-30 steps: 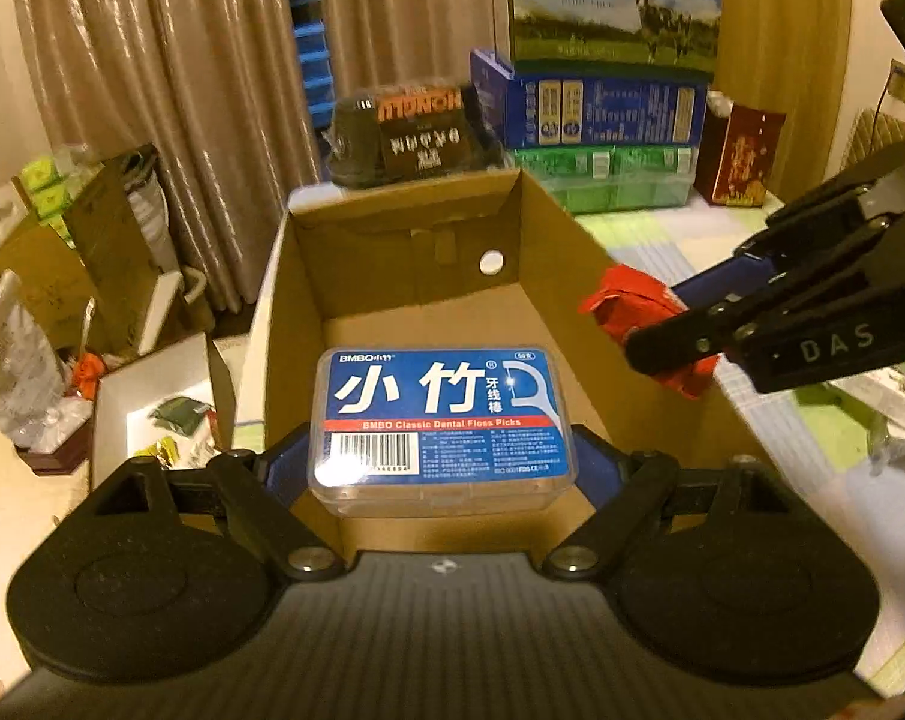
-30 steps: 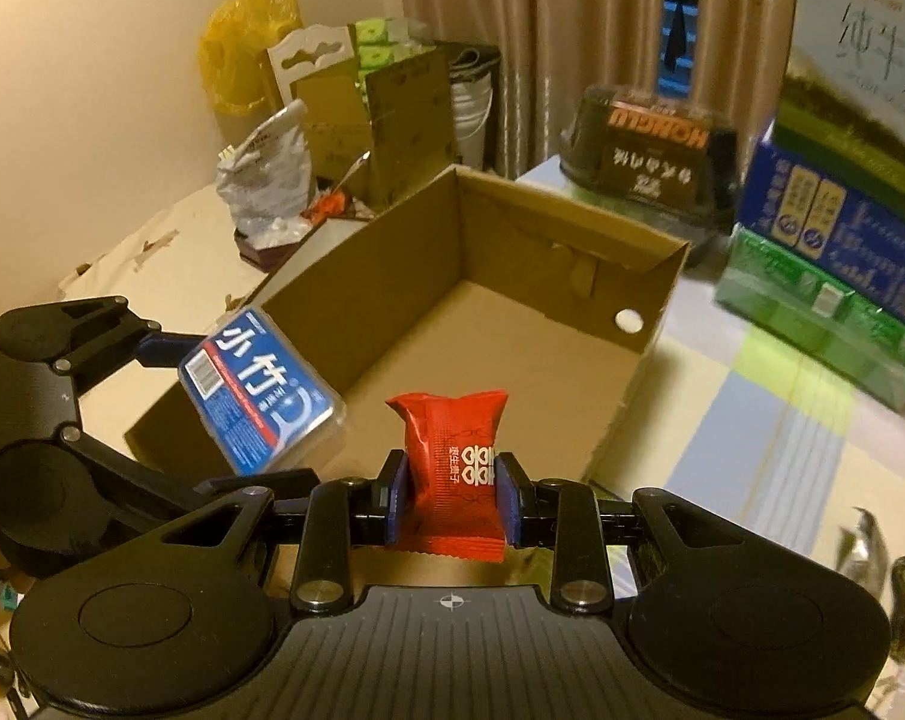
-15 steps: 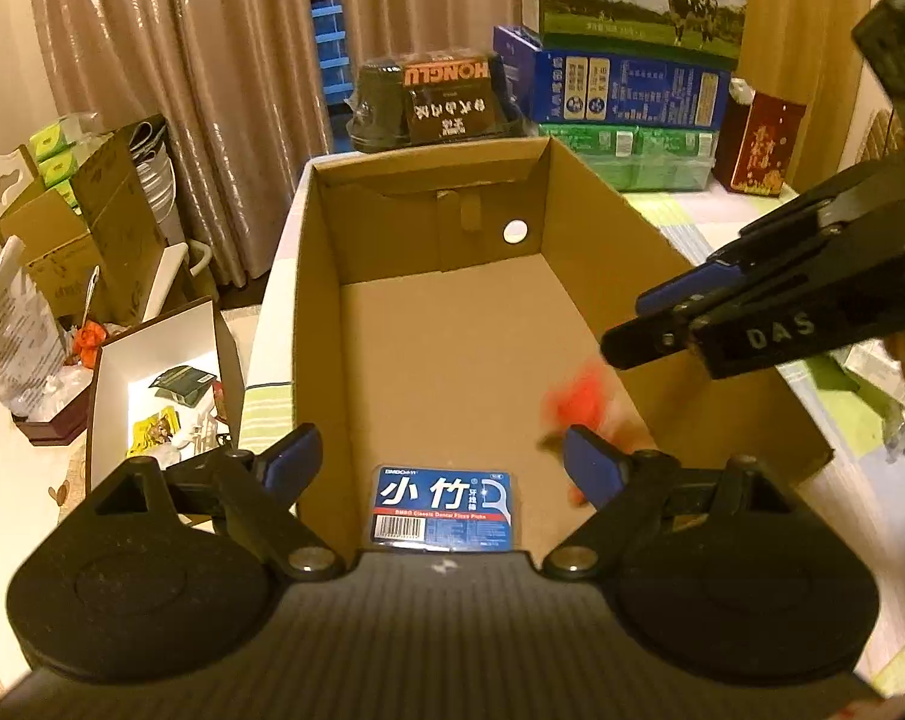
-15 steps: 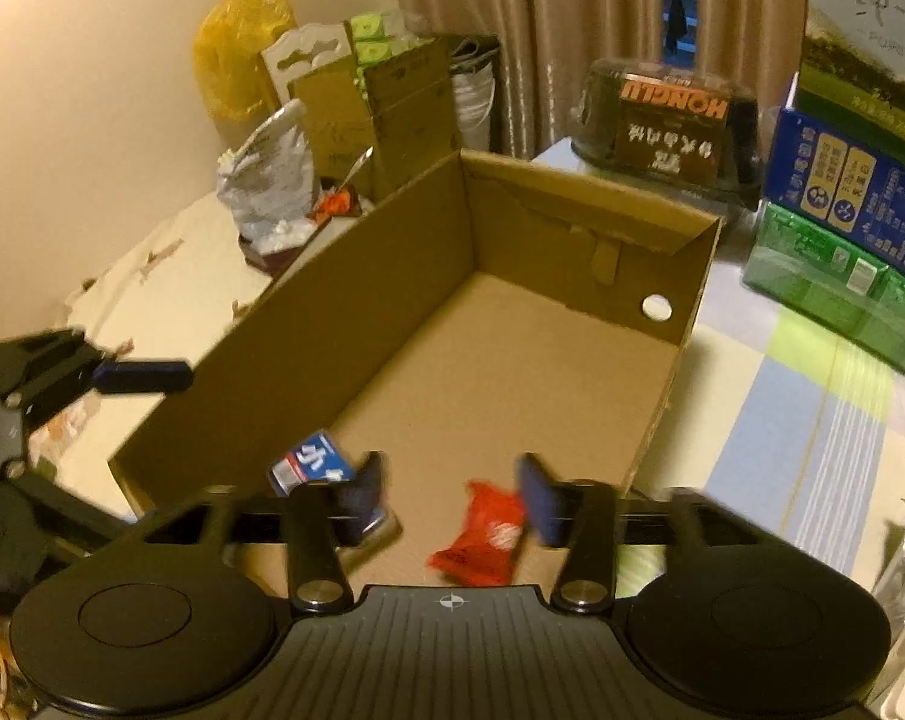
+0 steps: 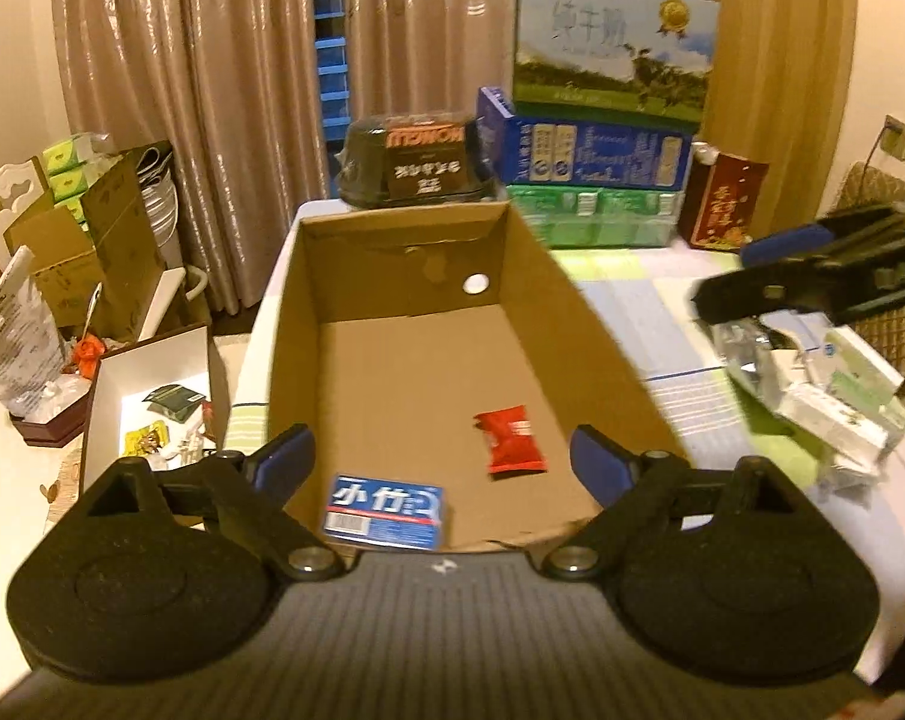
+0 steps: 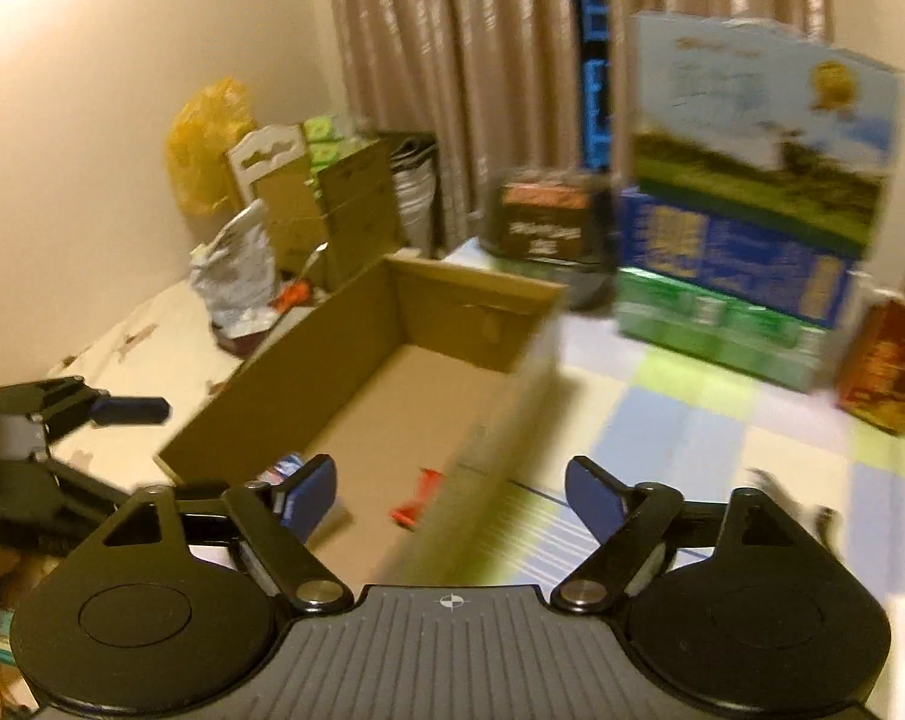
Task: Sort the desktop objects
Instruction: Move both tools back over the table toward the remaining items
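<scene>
The left gripper [image 5: 440,456] is hovering spread and empty above the cardboard box's [image 5: 596,360] near edge. The floss box [image 5: 385,511] and red packet [image 5: 511,440] are lying inside near that edge, apart. The right gripper [image 6: 449,495] is gaping empty over the box's right wall.

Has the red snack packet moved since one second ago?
Yes. The red snack packet left the right gripper and now lies on the cardboard box floor.

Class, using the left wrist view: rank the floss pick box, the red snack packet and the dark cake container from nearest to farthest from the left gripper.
1. Floss pick box: on the cardboard box floor, at the near edge, just left of centre.
2. Red snack packet: on the same floor, farther in, to the right.
3. Dark cake container: beyond the box's far wall.
</scene>
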